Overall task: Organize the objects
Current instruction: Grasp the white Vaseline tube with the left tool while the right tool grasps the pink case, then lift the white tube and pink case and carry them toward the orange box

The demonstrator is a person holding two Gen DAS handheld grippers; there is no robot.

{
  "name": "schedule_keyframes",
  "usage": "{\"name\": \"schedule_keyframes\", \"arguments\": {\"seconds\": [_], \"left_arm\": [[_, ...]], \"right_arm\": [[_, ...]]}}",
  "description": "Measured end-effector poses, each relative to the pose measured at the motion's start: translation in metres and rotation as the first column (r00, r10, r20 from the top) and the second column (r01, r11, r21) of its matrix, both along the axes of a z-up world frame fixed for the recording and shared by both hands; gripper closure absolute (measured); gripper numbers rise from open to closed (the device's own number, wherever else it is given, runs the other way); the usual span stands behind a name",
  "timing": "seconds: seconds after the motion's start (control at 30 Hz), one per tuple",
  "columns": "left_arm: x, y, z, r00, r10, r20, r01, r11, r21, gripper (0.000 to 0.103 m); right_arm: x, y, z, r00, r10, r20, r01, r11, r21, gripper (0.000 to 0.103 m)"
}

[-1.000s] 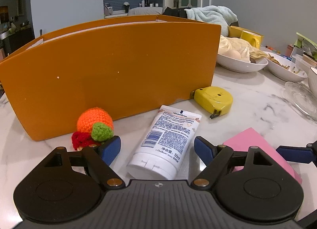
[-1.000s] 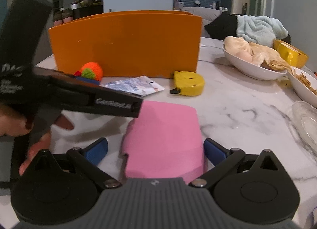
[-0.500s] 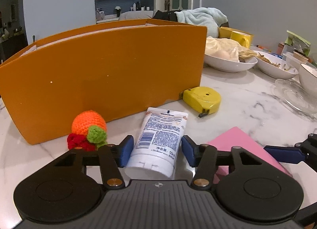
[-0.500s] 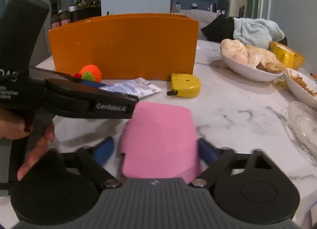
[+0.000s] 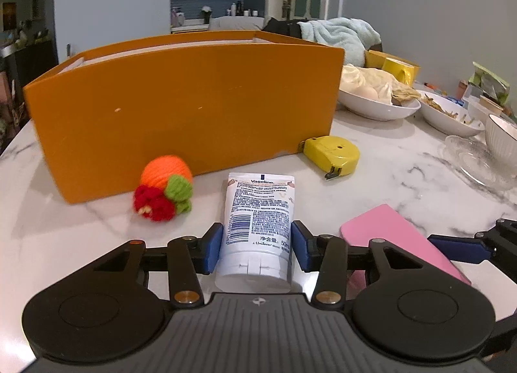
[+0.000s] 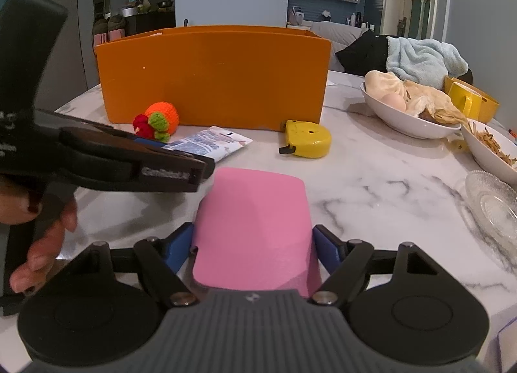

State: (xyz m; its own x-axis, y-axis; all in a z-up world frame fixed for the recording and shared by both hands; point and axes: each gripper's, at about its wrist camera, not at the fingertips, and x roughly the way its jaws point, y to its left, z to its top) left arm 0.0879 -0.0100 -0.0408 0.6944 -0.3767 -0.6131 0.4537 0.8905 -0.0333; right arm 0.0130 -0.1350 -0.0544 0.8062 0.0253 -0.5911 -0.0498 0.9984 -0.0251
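My left gripper point(image 5: 257, 248) is shut on a white Vaseline tube point(image 5: 258, 221), its blue pads pressed to both sides near the cap end. My right gripper point(image 6: 253, 248) is shut on a pink pad point(image 6: 255, 224), with its pads against both long edges. The tube point(image 6: 213, 143) also shows in the right wrist view, behind the left gripper's body. An orange open-top box point(image 5: 184, 108) stands behind on the marble table point(image 5: 397, 179). A knitted orange and red toy point(image 5: 163, 189) and a yellow tape measure point(image 5: 332, 155) lie in front of the box.
White bowls of food point(image 5: 378, 105) and a glass dish point(image 5: 475, 160) stand at the right. A yellow mug point(image 6: 468, 101) and a pale blue towel point(image 6: 423, 56) are behind them. The person's left hand point(image 6: 42, 234) is at the left of the right wrist view.
Both grippers have closed from open: the left onto the Vaseline tube, the right onto the pink pad. Both views have risen a little.
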Motion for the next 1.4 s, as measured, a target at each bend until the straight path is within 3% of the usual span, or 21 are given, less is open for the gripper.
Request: {"name": "schedule_keyframes", "arguments": {"seconds": [0.23,0.57,1.4], "left_arm": [[-0.023,0.020,0.006,0.999,0.040,0.020,-0.040,0.999,0.025,0.050],[-0.041,0.049,0.023,0.992,0.122,0.024,-0.122,0.992,-0.016,0.050],[-0.051,0.059,0.073,0.977,0.208,0.038,-0.209,0.977,0.032,0.050]], "right_arm": [[-0.005,0.001,0.000,1.000,0.009,0.000,-0.009,1.000,-0.002,0.024],[-0.007,0.004,0.008,0.999,0.029,0.018,-0.029,0.999,0.023,0.024],[-0.009,0.017,0.074,0.993,0.095,0.063,-0.095,0.995,-0.013,0.024]]}}
